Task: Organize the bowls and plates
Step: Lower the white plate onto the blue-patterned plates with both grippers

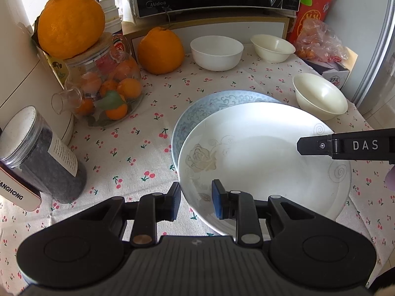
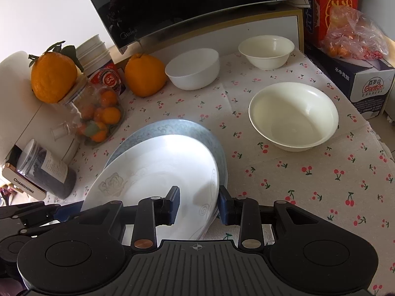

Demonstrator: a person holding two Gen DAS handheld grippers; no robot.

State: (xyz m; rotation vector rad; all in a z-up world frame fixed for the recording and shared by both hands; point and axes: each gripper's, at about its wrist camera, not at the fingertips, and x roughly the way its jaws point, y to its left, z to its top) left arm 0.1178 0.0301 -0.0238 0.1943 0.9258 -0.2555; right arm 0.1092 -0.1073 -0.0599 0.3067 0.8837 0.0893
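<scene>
Each hand-held gripper, left [image 1: 195,201] and right [image 2: 198,204], pinches the white plate's [image 1: 266,157] rim low in the frame, jaws narrow

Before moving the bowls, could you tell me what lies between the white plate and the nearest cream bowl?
Only bare cherry-print tablecloth separates the white plate from the cream bowl, shown in the right wrist view.

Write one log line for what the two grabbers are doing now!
left gripper: around white plate rim | right gripper: around opposite rim | plate: over blue plate
</scene>
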